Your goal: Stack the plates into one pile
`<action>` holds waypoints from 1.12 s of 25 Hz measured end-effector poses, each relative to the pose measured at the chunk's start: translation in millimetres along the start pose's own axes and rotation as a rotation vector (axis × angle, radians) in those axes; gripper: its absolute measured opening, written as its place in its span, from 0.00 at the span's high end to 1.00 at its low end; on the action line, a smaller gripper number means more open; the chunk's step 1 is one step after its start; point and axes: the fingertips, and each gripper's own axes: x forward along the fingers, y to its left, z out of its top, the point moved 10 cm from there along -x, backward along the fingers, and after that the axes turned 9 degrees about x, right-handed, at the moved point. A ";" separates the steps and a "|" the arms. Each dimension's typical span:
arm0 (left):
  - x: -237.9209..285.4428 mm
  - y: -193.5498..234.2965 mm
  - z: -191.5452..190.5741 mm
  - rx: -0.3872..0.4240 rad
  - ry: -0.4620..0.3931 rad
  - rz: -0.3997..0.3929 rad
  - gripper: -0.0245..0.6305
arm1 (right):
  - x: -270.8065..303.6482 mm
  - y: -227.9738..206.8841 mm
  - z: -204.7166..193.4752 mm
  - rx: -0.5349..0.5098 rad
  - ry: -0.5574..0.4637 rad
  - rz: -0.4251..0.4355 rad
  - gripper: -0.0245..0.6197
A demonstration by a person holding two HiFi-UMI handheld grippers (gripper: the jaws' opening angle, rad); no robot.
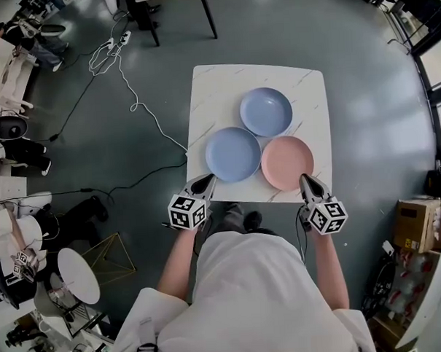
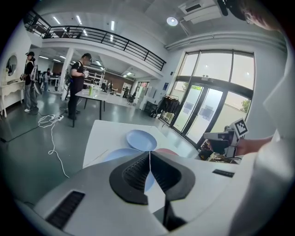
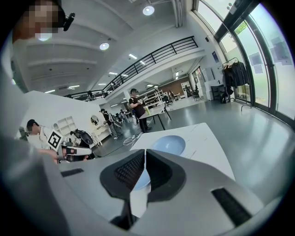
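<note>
Closest to me, my left gripper [image 1: 207, 181] and my right gripper [image 1: 305, 179] hang at the near edge of the table [image 1: 209, 92], one at each near corner. In both gripper views the jaws are pressed together with nothing between them, so I am carrying nothing. Just past the left tips lies the near blue plate [image 1: 233, 154], flat on the tabletop. Just past the right tips lies the pink plate [image 1: 287, 163], beside the blue one, with their rims touching or almost so. Beyond those two, nestled against the gap between them, sits the far blue plate [image 1: 266, 111], toward the middle of the table. All three lie singly and none rests on another, so I judge the stacking has not begun and I am at the approach to a first pick. The next move, as I see it, calls for spreading one pair of jaws, lowering them to a plate's near rim and pinching that rim firmly before lifting. The plates are shallow and lie close together, so I would take care not to nudge a neighbour while getting a jaw under the edge. Past the table, a white cable [image 1: 133, 95] trails across the grey floor.
</note>
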 end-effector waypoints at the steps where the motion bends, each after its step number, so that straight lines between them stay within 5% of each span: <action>1: 3.2 4.4 -1.7 -0.003 0.009 0.000 0.93 | 1.7 0.5 -0.6 0.002 0.005 -0.007 0.92; 28: 105.2 119.3 -61.8 -0.080 0.341 0.038 0.93 | 96.9 0.9 -42.5 0.098 0.182 -0.093 0.92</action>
